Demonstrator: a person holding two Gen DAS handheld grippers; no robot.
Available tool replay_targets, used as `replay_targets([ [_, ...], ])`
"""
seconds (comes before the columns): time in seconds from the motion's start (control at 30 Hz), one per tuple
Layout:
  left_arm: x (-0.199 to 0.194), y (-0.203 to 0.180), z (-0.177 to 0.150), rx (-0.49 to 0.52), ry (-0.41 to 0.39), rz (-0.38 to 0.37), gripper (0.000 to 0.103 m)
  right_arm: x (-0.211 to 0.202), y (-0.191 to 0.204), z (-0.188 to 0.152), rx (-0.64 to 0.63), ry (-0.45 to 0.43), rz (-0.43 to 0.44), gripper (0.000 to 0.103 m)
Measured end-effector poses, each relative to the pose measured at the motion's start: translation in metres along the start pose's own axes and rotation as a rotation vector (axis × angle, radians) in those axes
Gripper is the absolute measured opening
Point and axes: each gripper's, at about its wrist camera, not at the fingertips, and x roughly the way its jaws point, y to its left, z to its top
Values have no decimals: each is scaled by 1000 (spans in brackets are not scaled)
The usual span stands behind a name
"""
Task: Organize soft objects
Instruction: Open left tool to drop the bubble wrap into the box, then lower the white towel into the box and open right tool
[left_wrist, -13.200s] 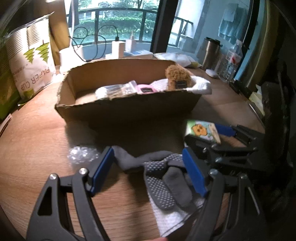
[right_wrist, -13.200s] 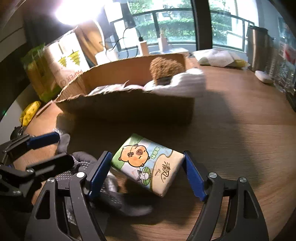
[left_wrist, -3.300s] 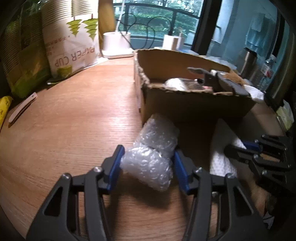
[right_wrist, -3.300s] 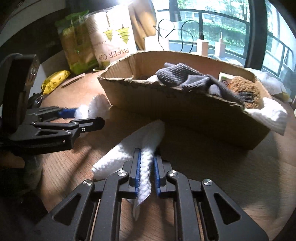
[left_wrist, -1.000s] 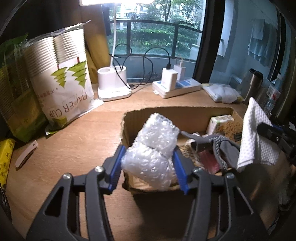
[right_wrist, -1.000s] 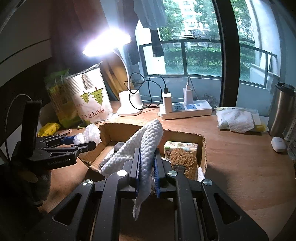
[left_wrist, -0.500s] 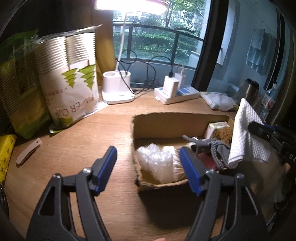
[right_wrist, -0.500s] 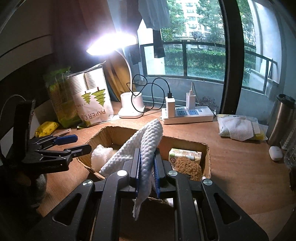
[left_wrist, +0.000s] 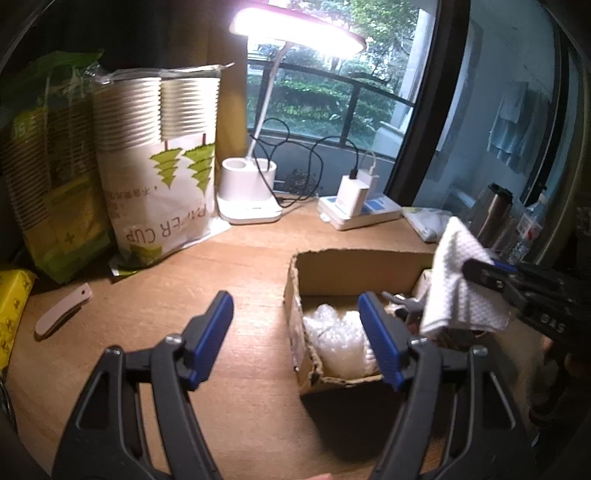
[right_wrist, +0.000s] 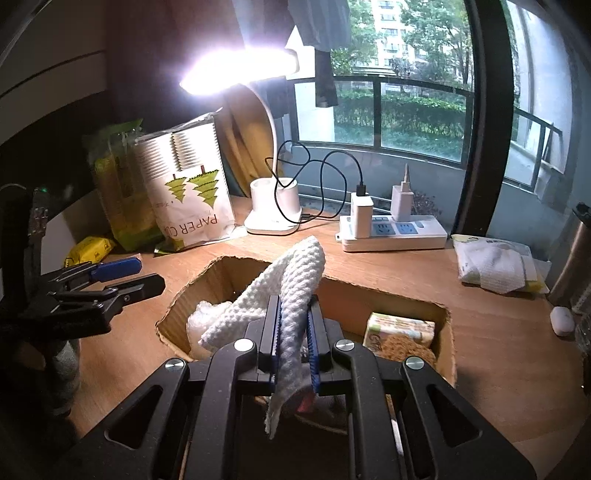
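White cloth (right_wrist: 295, 280) above cardboard box (right_wrist: 448, 354)

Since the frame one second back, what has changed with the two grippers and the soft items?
The left gripper let go of the bubble wrap, which now lies in the left end of the cardboard box; its jaws opened and now stand empty, drawn back toward the table on the box's left. Unchanged: the right gripper stays clamped on the white cloth above the box, and the tissue pack sits inside.
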Motion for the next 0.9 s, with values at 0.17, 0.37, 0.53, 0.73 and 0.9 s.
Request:
replay_targets([
  [0.17, 3, 0, 1, 12, -8, -35, 72, 22, 1, 3, -4, 33, -20, 14],
  [0.37, 11, 3, 0, 5, 3, -57, 72, 56, 3, 1, 16, 86, -37, 14],
  [0.53, 18, 8, -2, -9, 19, -60, 72, 87, 8, -5, 0, 161, -67, 14],
  [0.73, 23, 12, -5, -22, 34, -56, 72, 102, 9, -12, -7, 208, -82, 14],
  [0.9, 20, 9, -4, -14, 27, -55, 72, 96, 8, -11, 18, 202, -74, 15],
])
